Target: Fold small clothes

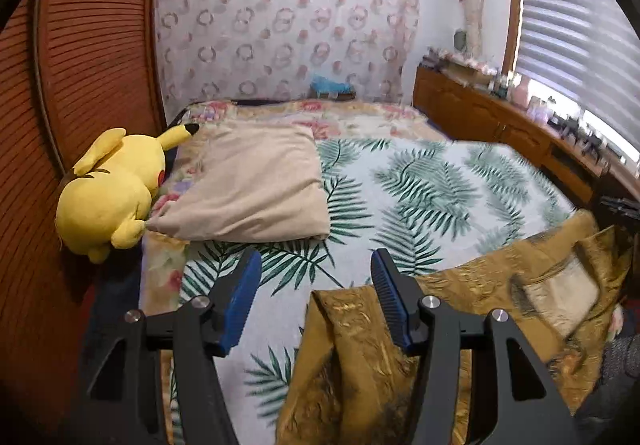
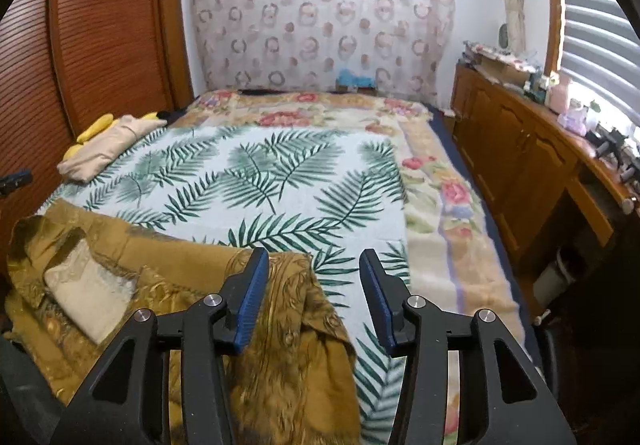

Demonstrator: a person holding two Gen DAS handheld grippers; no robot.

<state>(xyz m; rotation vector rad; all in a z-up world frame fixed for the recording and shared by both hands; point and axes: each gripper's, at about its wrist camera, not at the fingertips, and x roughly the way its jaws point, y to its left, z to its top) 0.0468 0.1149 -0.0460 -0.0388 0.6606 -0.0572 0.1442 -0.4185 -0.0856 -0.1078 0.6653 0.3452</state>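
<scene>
A golden-brown patterned shirt (image 1: 480, 309) lies on the near edge of the bed, collar and pale inner lining (image 1: 560, 293) showing. It also shows in the right wrist view (image 2: 168, 285). My left gripper (image 1: 316, 269) is open and empty, above the shirt's left sleeve (image 1: 344, 365). My right gripper (image 2: 314, 269) is open and empty, above the shirt's right sleeve (image 2: 296, 345). A folded beige garment (image 1: 252, 189) lies at the bed's left side, also visible in the right wrist view (image 2: 104, 153).
The bed has a palm-leaf sheet (image 2: 280, 181) over a floral blanket (image 2: 440, 213). A yellow plush toy (image 1: 112, 197) lies by the slatted wooden wardrobe (image 1: 80, 85). A wooden cabinet (image 2: 520, 149) with clutter runs along the right under a window.
</scene>
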